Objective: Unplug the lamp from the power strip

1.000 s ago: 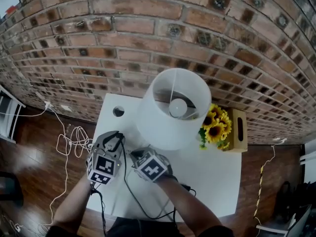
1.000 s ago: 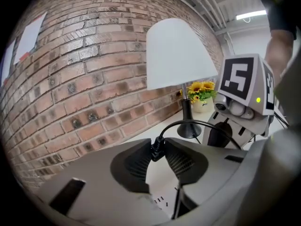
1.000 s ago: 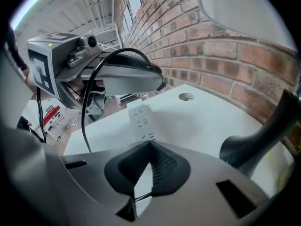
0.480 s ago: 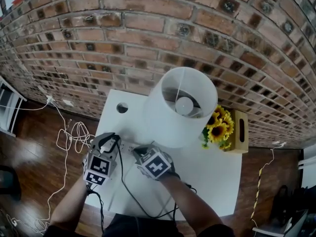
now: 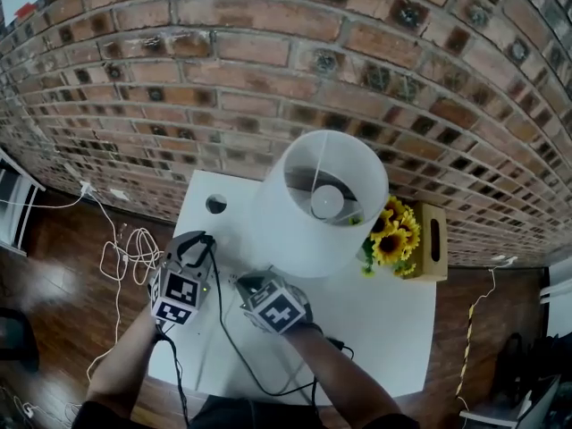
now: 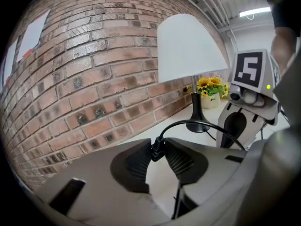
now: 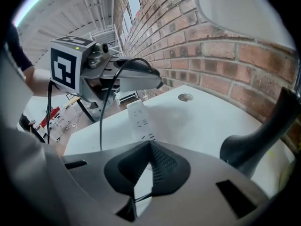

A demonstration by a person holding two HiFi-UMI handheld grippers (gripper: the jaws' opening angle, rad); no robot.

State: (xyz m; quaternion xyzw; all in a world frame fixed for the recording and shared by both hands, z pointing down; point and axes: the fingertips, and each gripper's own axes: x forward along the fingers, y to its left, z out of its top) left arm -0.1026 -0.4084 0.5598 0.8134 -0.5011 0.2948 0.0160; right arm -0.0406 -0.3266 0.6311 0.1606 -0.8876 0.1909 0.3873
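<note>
The lamp has a white shade (image 5: 322,199) and a black base (image 6: 197,125), and stands on the white table (image 5: 384,329). My left gripper (image 6: 157,147) is shut on the lamp's black plug (image 6: 156,149). It holds the plug in the air above the left end of the table (image 5: 198,242). The black cord (image 6: 207,125) arcs from the plug towards the lamp. The white power strip (image 7: 141,121) lies flat on the table, its sockets showing empty. My right gripper (image 7: 150,145) is shut, with its tips down at the strip's near end.
A brick wall runs behind the table. Sunflowers (image 5: 393,231) in a wooden box (image 5: 431,235) stand to the right of the lamp. A round cable hole (image 5: 215,204) sits near the table's back left corner. White cables (image 5: 125,257) coil on the floor to the left.
The left gripper, still holding the plug, has shifted slightly away from the right gripper. The right gripper has stayed in place on the strip.
</note>
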